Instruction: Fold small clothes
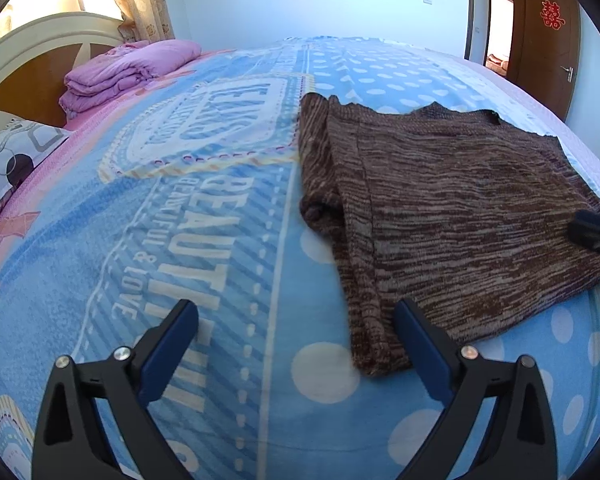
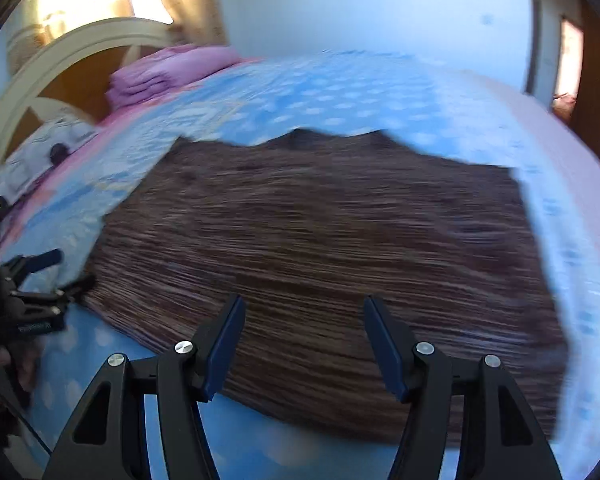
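A brown striped knit garment lies flat on the blue blanket, with its left side folded over in a narrow strip. My left gripper is open and empty, low over the blanket at the garment's near left corner. In the blurred right wrist view the garment fills the middle. My right gripper is open and empty above the garment's near edge. The left gripper also shows at the left edge of the right wrist view, and the right gripper at the right edge of the left wrist view.
A folded pink quilt and a patterned pillow lie by the headboard at the far left. A brown door stands open at the far right. Pink sheet edges the blanket.
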The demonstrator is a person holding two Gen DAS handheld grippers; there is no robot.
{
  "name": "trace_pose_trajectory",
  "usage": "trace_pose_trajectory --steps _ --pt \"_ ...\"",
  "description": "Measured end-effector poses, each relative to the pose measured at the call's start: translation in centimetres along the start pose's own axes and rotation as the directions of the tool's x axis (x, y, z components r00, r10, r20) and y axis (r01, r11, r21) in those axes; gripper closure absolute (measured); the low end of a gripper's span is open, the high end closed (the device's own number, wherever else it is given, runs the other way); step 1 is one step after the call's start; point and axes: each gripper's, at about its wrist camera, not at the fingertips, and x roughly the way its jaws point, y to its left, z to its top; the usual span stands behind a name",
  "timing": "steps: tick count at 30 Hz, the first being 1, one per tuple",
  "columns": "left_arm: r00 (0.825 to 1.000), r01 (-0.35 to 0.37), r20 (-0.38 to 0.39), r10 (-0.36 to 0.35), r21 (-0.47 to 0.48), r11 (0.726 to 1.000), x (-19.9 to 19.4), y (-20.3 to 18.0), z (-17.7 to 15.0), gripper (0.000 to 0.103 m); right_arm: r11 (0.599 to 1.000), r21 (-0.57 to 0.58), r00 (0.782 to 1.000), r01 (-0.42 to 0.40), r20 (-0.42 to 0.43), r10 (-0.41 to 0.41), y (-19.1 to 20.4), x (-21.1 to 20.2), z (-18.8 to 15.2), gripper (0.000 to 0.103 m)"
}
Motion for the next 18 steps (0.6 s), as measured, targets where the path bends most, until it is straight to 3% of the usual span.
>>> trace_pose_trajectory --steps 5,10,18 --pt "1.0 0.026 -0.006 -0.026 -0.016 1.0 0.1 0.3 -0.1 0.001 0.988 -0.087 0.992 0.125 0.0 -0.125 3.4 1.3 -1.4 0.039" --pt "0.999 0.037 -0.009 -0.037 -0.019 0.999 0.1 0.4 -0.2 0.001 0.992 -0.082 0.996 0.092 -0.004 -0.092 3.1 0.4 -2.7 0.039" --pt "0.999 0.034 -0.001 -0.034 0.014 0.999 -0.7 0.4 -1.4 0.0 0.988 -0.077 0.991 0.137 0.016 -0.136 4.2 0.9 -1.8 0.039"
